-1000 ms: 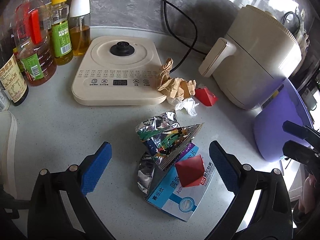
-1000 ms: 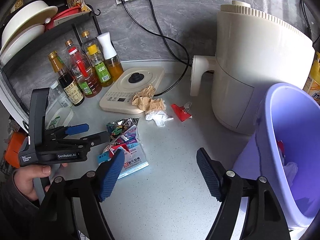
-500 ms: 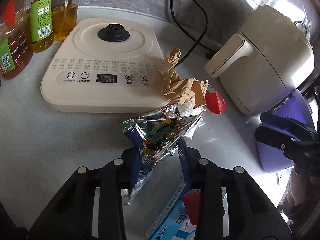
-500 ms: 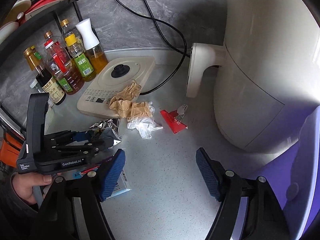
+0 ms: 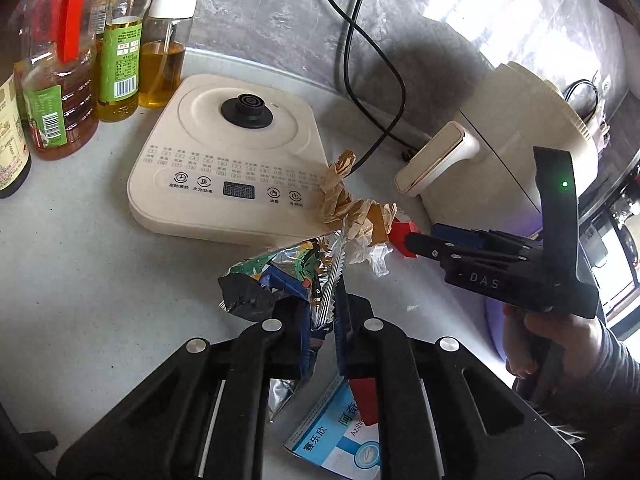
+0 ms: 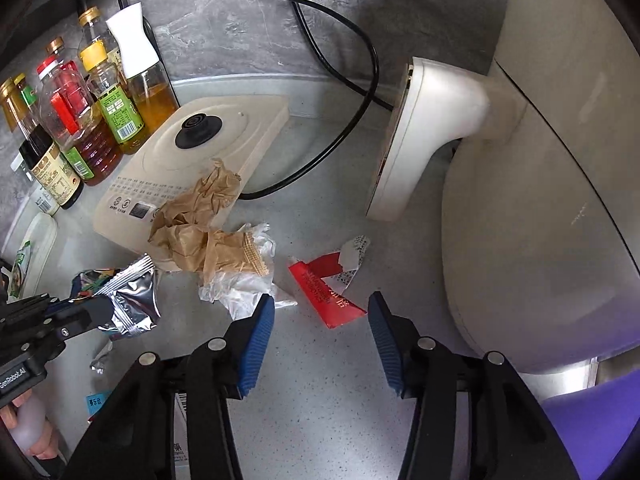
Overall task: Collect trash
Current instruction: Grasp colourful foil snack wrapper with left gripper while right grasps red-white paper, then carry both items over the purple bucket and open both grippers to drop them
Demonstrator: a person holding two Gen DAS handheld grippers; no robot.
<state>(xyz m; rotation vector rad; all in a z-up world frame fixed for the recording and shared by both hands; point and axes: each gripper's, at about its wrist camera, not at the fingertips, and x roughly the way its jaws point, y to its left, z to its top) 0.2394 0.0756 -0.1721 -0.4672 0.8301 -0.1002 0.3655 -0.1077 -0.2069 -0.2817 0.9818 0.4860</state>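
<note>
My left gripper (image 5: 322,312) is shut on a silver foil snack wrapper (image 5: 280,276) and holds it above the counter; it also shows in the right wrist view (image 6: 128,300). My right gripper (image 6: 320,320) is open, its fingers on either side of a red packet (image 6: 326,294) lying on the counter. Crumpled brown paper (image 6: 200,224) and a white plastic scrap (image 6: 244,288) lie just left of it. A blue-and-white medicine box (image 5: 340,436) with a red piece (image 5: 364,400) on it lies under the left gripper. The purple bin (image 6: 592,432) is at the lower right.
A cream induction cooker base (image 5: 224,160) stands behind the trash, with a black cable (image 6: 340,128) beside it. A cream air fryer (image 6: 540,160) fills the right. Oil and sauce bottles (image 5: 72,72) stand at the back left.
My left gripper closed on the foil wrapper and lifted it off the medicine box. My right gripper moved away from the bin and down to the red packet, narrowing somewhat.
</note>
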